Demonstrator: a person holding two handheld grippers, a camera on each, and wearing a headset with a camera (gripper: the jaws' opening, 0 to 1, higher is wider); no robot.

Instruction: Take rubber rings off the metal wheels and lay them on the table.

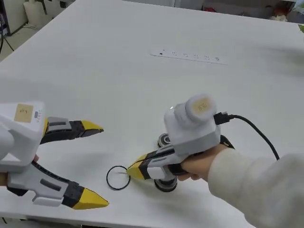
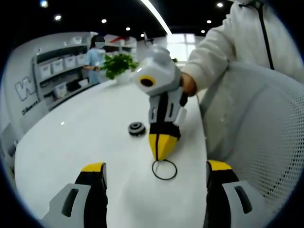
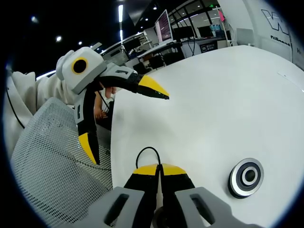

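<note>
Your right tongs (image 1: pixel 130 172) were pinched shut on the ring (image 1: pixel 107 176), nipping one edge of it. The rest of the ring lay flat on the bench (image 1: pixel 142 85), so by my reading it was as good as delivered and only the let-go was left. Your left tongs (image 1: pixel 104 166) stood wide apart with nothing in them, just beside the ring on the side away from the right tongs.

One wheel (image 1: pixel 166 185) sat near the ring's pinched edge, tucked under your right hand. The other wheel (image 1: pixel 164 140) sat a little further from the ring. It showed a dark band round its rim, which I took for rubber yet to come off, though I couldn't be sure.

Here was the danger as I saw it:
- **Dragging the ring:** if you drew the right tongs back before parting them, the thin rubber would drag along or flick up.
- **Clinging rubber:** the ring could cling to a tip even after they parted.
- **The bench edge:** the ring lay close to it, so a flick that way could send the ring to the floor.
- **The tucked-in wheel:** your hand could knock the wheel beneath it and set it rolling into the ring.
- **The left tongs:** gaping that near, they could clip the ring if they swung in.
</note>
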